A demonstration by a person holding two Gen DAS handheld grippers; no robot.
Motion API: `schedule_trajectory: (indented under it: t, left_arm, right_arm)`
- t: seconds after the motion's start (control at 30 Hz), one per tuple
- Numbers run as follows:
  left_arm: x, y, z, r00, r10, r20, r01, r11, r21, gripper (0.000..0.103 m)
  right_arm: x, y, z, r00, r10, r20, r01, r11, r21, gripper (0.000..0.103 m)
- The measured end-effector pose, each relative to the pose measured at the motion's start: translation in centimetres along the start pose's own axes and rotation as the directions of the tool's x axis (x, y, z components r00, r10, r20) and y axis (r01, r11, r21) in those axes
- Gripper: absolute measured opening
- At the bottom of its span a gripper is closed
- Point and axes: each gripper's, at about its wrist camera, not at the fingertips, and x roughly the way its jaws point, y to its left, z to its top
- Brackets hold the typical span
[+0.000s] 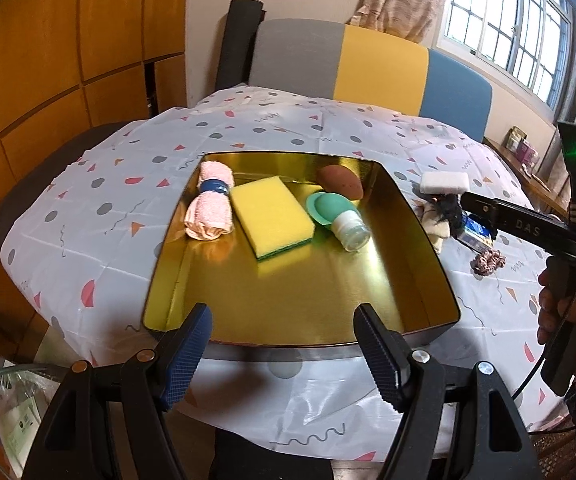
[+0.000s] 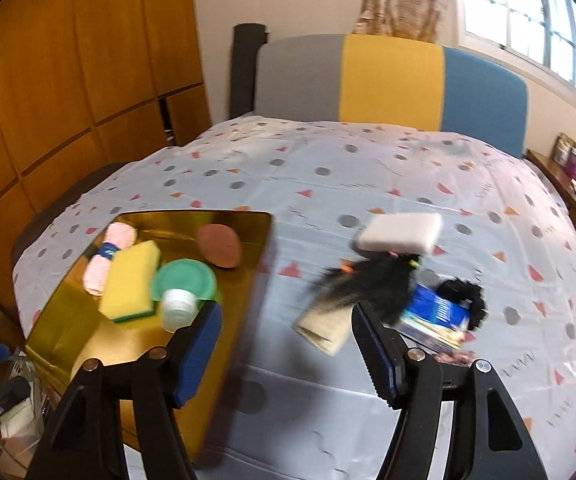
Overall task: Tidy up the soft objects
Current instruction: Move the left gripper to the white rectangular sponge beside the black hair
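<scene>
A counter [image 1: 99,248] under a white cloth with dots and triangles stands before a grey, yellow and blue chair back [image 1: 372,66], and on it sits a gold-lined tin tray [image 1: 288,300] holding a rolled pink towel [image 1: 209,206], a yellow sponge [image 1: 271,216], a green bottle with a white cap [image 1: 336,220] and a brown oval piece [image 1: 340,182]. The left claw [image 1: 283,354] hangs wide and empty over the tray's near rim. The right claw [image 2: 285,354], blurred, stands apart with nothing between its pads, above the cloth between the tray and a loose pile: a white sponge [image 2: 400,234], a black furry item [image 2: 372,284], a beige cloth [image 2: 324,328], a blue packet [image 2: 434,314] and a black scrunchie [image 2: 464,296].
</scene>
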Motion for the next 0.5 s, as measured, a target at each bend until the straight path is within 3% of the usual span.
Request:
schedule_trajectory:
  t: [0.33,0.5]
  left_arm:
    - [0.5,-1.1,1.0,0.999,-0.038,-0.029,0.038,0.999,-0.008,0.074]
    - [0.6,-3.2,2.5,0.996,-0.082,-0.026,0.083,0.996,0.043,0.073]
  right_arm:
    - [-1.8,-9.0,-1.7,0.990,-0.138,-0.007,0.138,0.988,0.075,0.070]
    - [-1.9,-14.3,-3.6,0.975,-0.217,-0.039,0.220,0.967,0.128,0.072]
